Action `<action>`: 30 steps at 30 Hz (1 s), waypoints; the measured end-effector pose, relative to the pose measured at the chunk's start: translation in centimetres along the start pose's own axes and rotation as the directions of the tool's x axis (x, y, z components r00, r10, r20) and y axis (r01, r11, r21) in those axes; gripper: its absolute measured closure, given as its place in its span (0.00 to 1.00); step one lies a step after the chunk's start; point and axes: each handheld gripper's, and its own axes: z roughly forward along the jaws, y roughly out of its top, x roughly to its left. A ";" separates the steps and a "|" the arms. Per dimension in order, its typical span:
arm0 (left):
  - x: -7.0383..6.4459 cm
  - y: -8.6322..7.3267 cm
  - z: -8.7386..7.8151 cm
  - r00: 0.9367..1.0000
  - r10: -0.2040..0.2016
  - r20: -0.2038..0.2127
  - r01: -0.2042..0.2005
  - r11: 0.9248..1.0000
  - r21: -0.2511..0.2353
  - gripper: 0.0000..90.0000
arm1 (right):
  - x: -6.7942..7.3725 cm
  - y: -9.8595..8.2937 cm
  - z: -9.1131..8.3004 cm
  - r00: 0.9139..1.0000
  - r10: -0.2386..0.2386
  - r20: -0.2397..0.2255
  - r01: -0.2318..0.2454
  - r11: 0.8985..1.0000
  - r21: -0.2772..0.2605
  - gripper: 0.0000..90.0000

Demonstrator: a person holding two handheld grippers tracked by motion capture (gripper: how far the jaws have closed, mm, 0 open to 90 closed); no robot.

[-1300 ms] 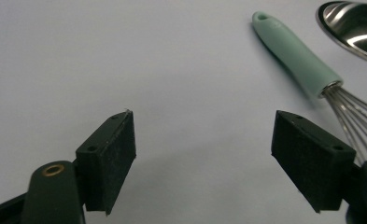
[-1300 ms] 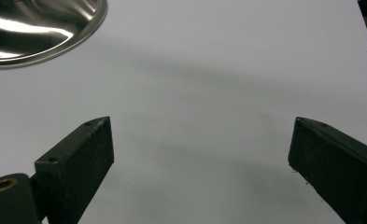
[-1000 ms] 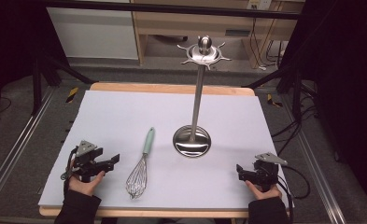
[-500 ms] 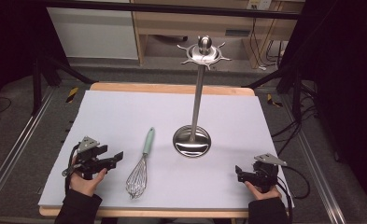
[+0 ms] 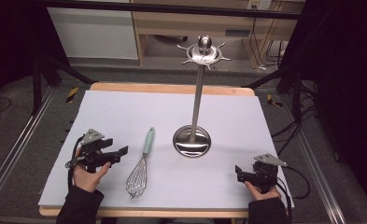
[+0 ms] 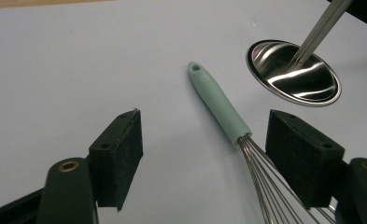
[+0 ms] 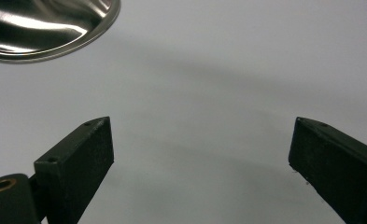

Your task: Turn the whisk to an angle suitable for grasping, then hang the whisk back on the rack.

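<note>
- The left gripper [image 5: 118, 151] is hovering near the front left of the table [image 5: 111, 112], just left of the whisk [image 5: 141, 164]; its jaws are standing wide apart with nothing between them.
- In the left gripper view the whisk [image 6: 228, 116] is lying ahead and to the right of the left gripper [image 6: 204, 144], its wires passing just beside the right-hand pad.
- The whisk is lying flat, its long axis running front to back: wire head toward the person, green handle pointing away and tilting slightly toward the stand [image 5: 192, 140].
- The right gripper [image 5: 239, 173] is resting well apart from the whisk, beyond the stand's base, jaws also wide apart and empty; in its own view the right gripper [image 7: 202, 149] is facing bare table with the stand [image 7: 45, 28] at the upper left.
- Judging by this, the left hand is the nearer one for any pick-up.
- Compared with a second ago, the left gripper is sitting slightly closer to the whisk; whisk, stand and right gripper are lying as before.
</note>
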 end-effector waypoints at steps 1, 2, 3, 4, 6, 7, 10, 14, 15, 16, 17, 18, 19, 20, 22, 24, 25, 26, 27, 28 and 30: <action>-0.1 0.2 0.1 1.000 -0.002 0.002 0.002 1.000 -0.002 0.30 | 0.0 0.0 0.0 1.000 0.002 -0.001 -0.002 1.000 0.000 0.08; -0.2 0.5 0.1 1.000 -0.001 0.006 0.001 1.000 -0.003 0.30 | 0.0 0.0 0.0 1.000 0.001 -0.001 -0.001 1.000 0.000 0.08; -0.3 0.7 0.2 1.000 0.001 0.007 -0.001 1.000 -0.002 0.30 | 0.1 0.0 -0.1 1.000 0.001 0.002 -0.001 1.000 -0.002 0.08; -0.5 0.9 0.2 1.000 0.002 0.008 -0.002 1.000 -0.002 0.30 | 0.1 0.0 -0.1 1.000 0.001 -0.001 -0.001 1.000 -0.003 0.08; -0.7 1.3 0.4 1.000 0.007 0.013 -0.007 1.000 -0.002 0.30 | 0.1 0.0 -0.1 1.000 0.001 -0.003 -0.001 1.000 -0.004 0.08; -0.7 1.3 0.4 1.000 0.007 0.013 -0.007 1.000 -0.002 0.30 | 0.1 0.0 -0.1 1.000 0.001 -0.003 -0.001 1.000 -0.004 0.08; -1.0 1.9 0.7 1.000 0.015 0.018 -0.015 1.000 0.011 0.30 | 0.1 0.1 -0.1 1.000 0.000 -0.005 0.000 1.000 -0.005 0.08; -1.3 2.4 1.1 1.000 0.024 0.017 -0.025 0.999 0.032 0.30 | 0.1 0.0 -0.1 1.000 0.000 -0.004 0.000 1.000 -0.005 0.08; -1.4 2.4 1.2 1.000 0.024 0.018 -0.025 0.999 0.035 0.30 | 0.1 0.0 -0.2 1.000 0.001 -0.005 -0.001 1.000 -0.006 0.08; -1.4 2.5 1.3 1.000 0.023 0.017 -0.024 0.999 0.038 0.30 | 0.1 0.0 -0.2 1.000 0.002 -0.005 -0.002 1.000 -0.006 0.08; -1.4 2.5 1.3 1.000 0.023 0.017 -0.024 0.999 0.038 0.30 | 0.1 0.0 -0.2 1.000 0.001 -0.006 -0.001 1.000 -0.006 0.08; -1.5 2.6 1.5 1.000 0.021 0.019 -0.022 0.999 0.046 0.30 | 0.1 0.0 -0.2 1.000 0.001 -0.007 -0.001 1.000 -0.005 0.08; -1.5 2.6 1.5 1.000 0.021 0.019 -0.022 0.999 0.046 0.30 | 0.1 0.0 -0.2 1.000 0.001 -0.007 -0.001 1.000 -0.005 0.08; -1.6 2.9 1.7 1.000 0.024 0.020 -0.025 0.998 0.058 0.30 | 0.1 0.0 -0.1 1.000 -0.004 -0.005 0.003 1.000 -0.007 0.08; -1.8 3.0 2.0 1.000 0.025 0.014 -0.026 0.998 0.065 0.30 | 0.1 0.0 -0.2 1.000 -0.004 -0.007 0.004 1.000 -0.006 0.08; -1.9 3.2 2.1 1.000 0.026 0.017 -0.027 0.997 0.070 0.30 | 0.2 0.0 -0.2 1.000 -0.006 -0.007 0.006 1.000 -0.007 0.08; -1.9 3.2 2.3 0.999 0.026 0.018 -0.027 0.997 0.073 0.30 | 0.2 0.0 -0.2 1.000 -0.005 -0.006 0.005 1.000 -0.006 0.08; -2.0 3.3 2.4 0.999 0.028 0.017 -0.029 0.996 0.080 0.30 | 0.2 0.0 -0.1 1.000 -0.005 -0.009 0.005 1.000 -0.008 0.08; -2.1 3.3 2.5 0.999 0.030 0.015 -0.031 0.996 0.086 0.30 | 0.2 0.0 -0.1 1.000 -0.007 -0.011 0.007 1.000 -0.007 0.08; -2.1 3.3 2.6 0.999 0.029 0.014 -0.030 0.995 0.093 0.30 | 0.2 0.0 -0.1 1.000 -0.010 -0.010 0.010 1.000 -0.007 0.08; -2.2 3.3 2.8 0.999 0.029 0.014 -0.030 0.995 0.096 0.29 | 0.2 0.0 -0.1 1.000 -0.010 -0.010 0.010 1.000 -0.007 0.08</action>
